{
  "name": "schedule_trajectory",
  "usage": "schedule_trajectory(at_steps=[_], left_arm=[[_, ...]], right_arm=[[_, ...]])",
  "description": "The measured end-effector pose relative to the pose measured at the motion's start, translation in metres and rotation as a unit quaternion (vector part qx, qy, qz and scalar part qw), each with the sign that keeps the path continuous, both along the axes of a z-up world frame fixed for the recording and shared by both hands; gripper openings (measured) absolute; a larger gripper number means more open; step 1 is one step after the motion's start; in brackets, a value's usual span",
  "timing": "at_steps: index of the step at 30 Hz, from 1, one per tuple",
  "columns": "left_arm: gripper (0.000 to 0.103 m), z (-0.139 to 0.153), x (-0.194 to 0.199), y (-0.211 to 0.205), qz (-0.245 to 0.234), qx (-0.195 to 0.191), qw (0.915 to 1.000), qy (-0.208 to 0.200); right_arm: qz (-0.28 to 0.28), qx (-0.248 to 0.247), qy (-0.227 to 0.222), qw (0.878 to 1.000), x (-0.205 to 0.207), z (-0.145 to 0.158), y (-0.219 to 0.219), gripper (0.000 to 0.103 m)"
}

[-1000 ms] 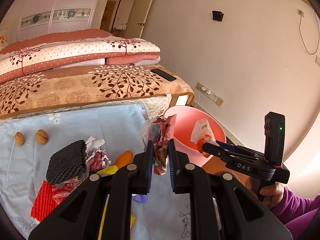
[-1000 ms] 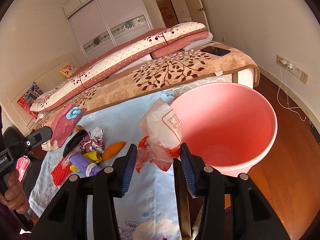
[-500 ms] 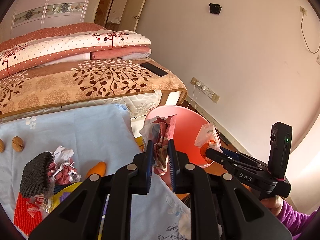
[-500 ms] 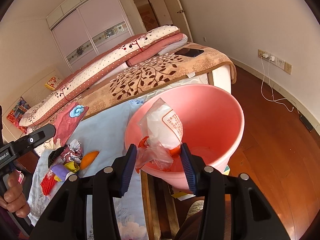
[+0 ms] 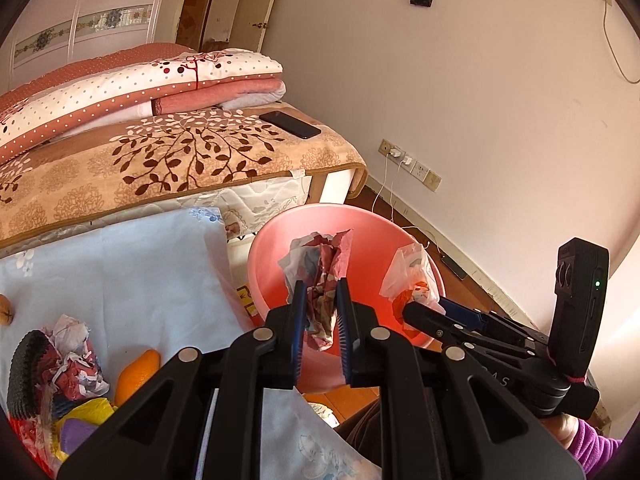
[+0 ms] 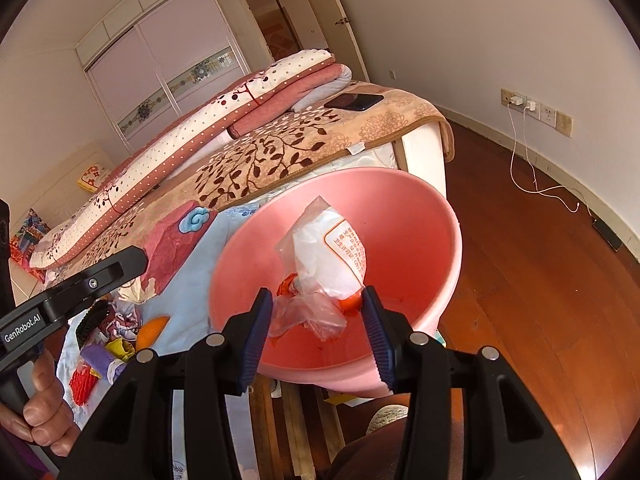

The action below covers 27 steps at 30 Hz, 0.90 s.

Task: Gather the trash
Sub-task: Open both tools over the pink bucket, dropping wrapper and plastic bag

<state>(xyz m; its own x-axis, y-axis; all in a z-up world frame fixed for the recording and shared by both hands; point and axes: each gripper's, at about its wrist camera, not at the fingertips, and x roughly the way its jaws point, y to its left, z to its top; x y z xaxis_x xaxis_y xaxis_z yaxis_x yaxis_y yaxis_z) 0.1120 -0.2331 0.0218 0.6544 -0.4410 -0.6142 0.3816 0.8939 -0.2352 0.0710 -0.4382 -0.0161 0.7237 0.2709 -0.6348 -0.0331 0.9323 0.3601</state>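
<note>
Left wrist view: crumpled paper point(image 5: 320, 280) is clamped in the left gripper point(image 5: 321, 312) and a plastic bag point(image 6: 328, 264) in the right gripper point(image 6: 316, 332), both over the basin point(image 6: 448, 248), where light scraps could be dropped outside its rim.

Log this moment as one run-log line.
left gripper: shut on crumpled red-and-white paper wad | right gripper: holding clear plastic wrapper | both over round pink plastic basin

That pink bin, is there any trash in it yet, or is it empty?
Looks empty so far. The pink bin shows bare inside walls and bottom; the plastic bag and crumpled paper hang above it, not dropped yet.
</note>
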Motion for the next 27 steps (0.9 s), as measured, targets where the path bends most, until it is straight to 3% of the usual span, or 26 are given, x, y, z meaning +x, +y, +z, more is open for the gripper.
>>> schedule_trajectory(at_steps=[15, 19, 27], left_arm=[[0.017, -0.017, 0.022, -0.018, -0.004, 0.023, 0.9994, 0.027], [0.034, -0.02, 0.024, -0.015, -0.001, 0.021, 0.9991, 0.035], [0.035, -0.02, 0.023, -0.004, 0.007, -0.005, 0.9985, 0.055]], right_arm=[[-0.012, -0.005, 0.013, 1.0, 0.014, -0.012, -0.006, 0.049], [-0.014, -0.005, 0.017, 1.0, 0.015, -0.014, -0.006, 0.049], [-0.016, -0.008, 0.017, 1.0, 0.016, -0.013, -0.004, 0.057]])
